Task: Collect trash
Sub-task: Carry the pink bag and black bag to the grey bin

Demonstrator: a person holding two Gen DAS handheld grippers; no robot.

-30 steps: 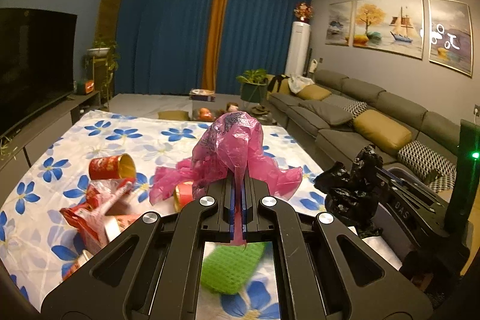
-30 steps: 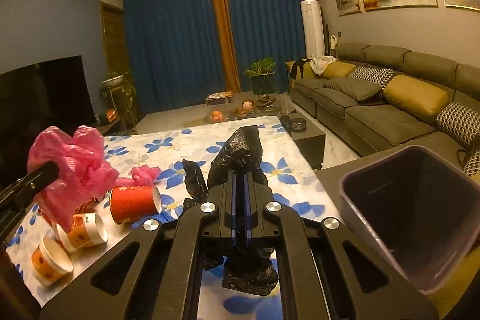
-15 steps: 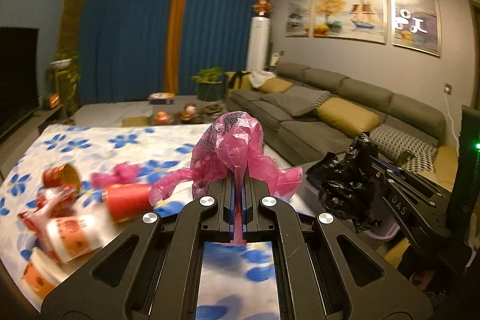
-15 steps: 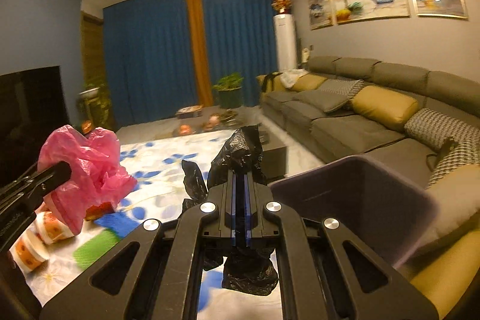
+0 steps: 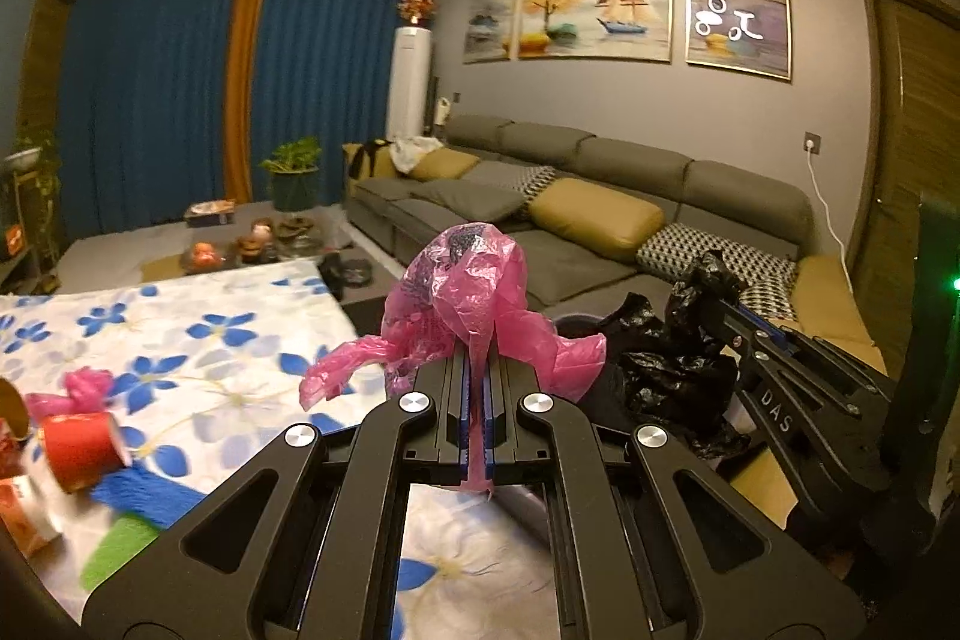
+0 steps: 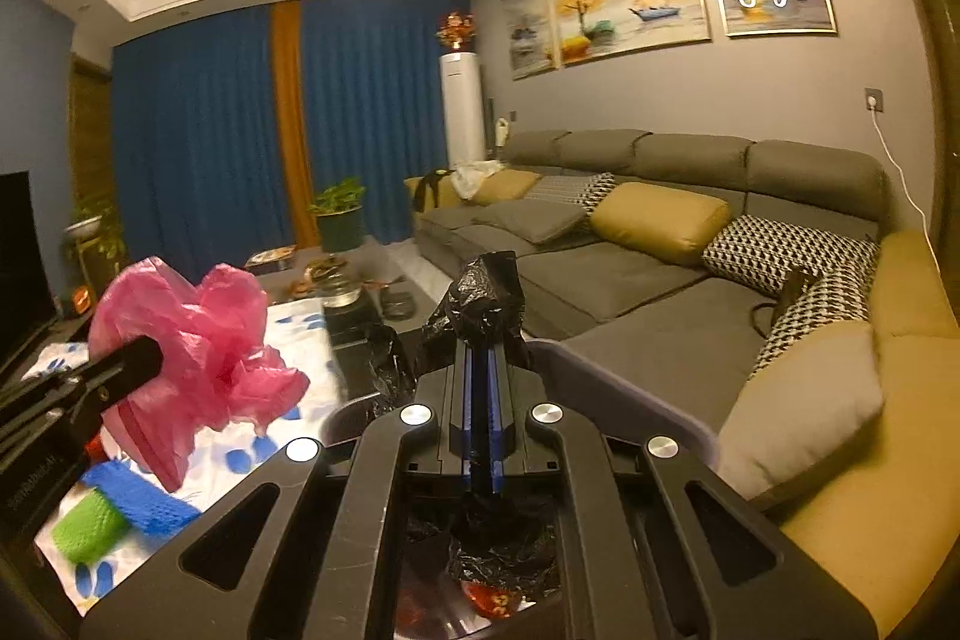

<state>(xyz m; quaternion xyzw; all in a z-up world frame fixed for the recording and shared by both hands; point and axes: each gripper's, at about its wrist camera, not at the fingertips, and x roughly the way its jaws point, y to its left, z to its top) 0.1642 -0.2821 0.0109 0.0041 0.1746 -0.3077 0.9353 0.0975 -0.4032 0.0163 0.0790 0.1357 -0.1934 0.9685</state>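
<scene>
The left gripper (image 5: 477, 370) is clamping a crumpled pink plastic bag (image 5: 462, 304) between its closed jaws, the bag bulging above the fingertips and a thin strip of it hanging down through the blue pads. It is hovering over the near right edge of a table covered by a white cloth with blue flowers (image 5: 198, 340). In the right wrist view the same pink bag (image 6: 192, 346) is showing at the left, pinched at the tip of the left gripper's dark fingers. The right gripper (image 6: 483, 334) is squeezing a crinkled black plastic bag (image 6: 483, 295) with its jaws fully closed on it, and more black film is hanging below the fingers. It is positioned above a dark purple-grey bin (image 6: 630, 382) whose rim is curving around to the right of the fingers; something red is lying at the bottom of the bin, too blurred to name. From the left wrist view the black bag (image 5: 678, 358) is sitting just to the right of the pink one, the two close but apart. On the cloth to the left, a red paper cup (image 5: 81, 451) is lying on its side, with a blue knitted piece (image 5: 141, 496) and a green one (image 5: 117, 550) nearer the edge. A grey sofa (image 6: 660, 256) with yellow and patterned cushions is stretching along the far right wall.
</scene>
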